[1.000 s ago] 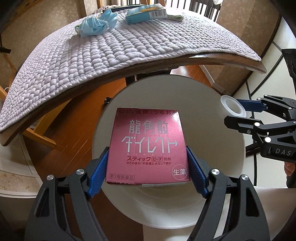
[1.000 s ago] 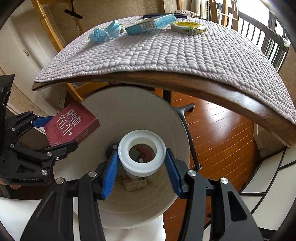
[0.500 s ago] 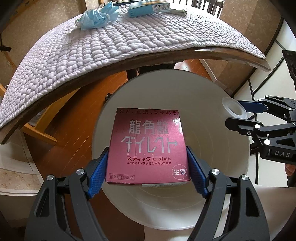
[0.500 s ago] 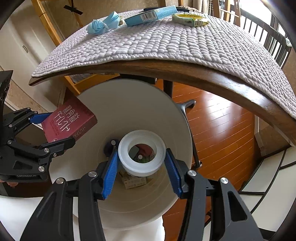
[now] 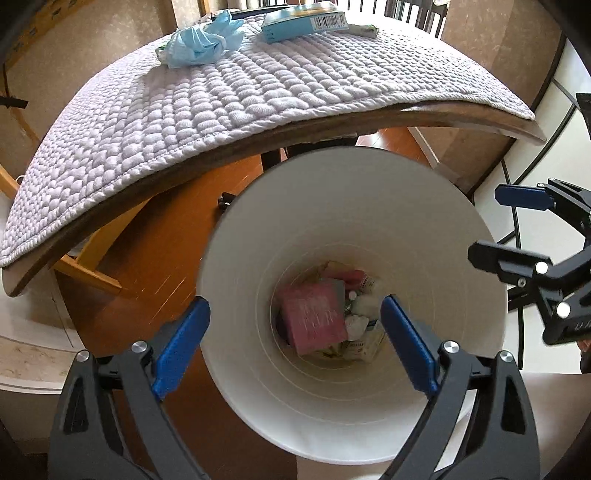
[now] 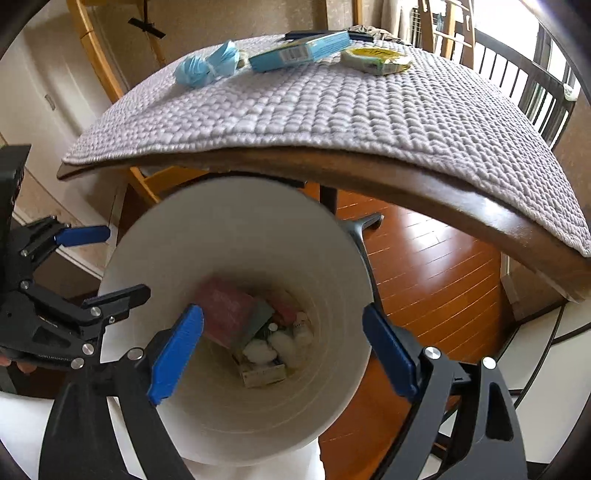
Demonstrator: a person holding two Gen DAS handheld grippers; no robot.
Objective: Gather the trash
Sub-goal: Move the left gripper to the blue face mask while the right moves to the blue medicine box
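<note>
A white waste bin (image 5: 424,221) (image 6: 240,229) stands on the floor below the table edge. At its bottom a pink box (image 5: 314,319) (image 6: 225,310) lies among several other scraps. My left gripper (image 5: 293,304) (image 6: 125,262) hangs over the bin's mouth, its jaws opening with nothing between them. My right gripper (image 6: 282,314) (image 5: 487,223) hovers beside it over the same bin, jaws also opening and empty. On the table's far side lie a crumpled blue mask (image 5: 201,40) (image 6: 207,66), a light blue box (image 5: 303,22) (image 6: 299,51) and a yellow-green packet (image 6: 376,57).
A grey quilted mat (image 5: 221,110) covers the wooden table (image 6: 443,192), whose edge overhangs the bin's far rim. Wooden floor (image 6: 424,266) lies to the right of the bin. Chairs (image 6: 524,81) stand behind the table.
Both grippers opened. The pink box left the left gripper and fell to the bin's bottom. The white ring is gone from the right gripper's jaws.
</note>
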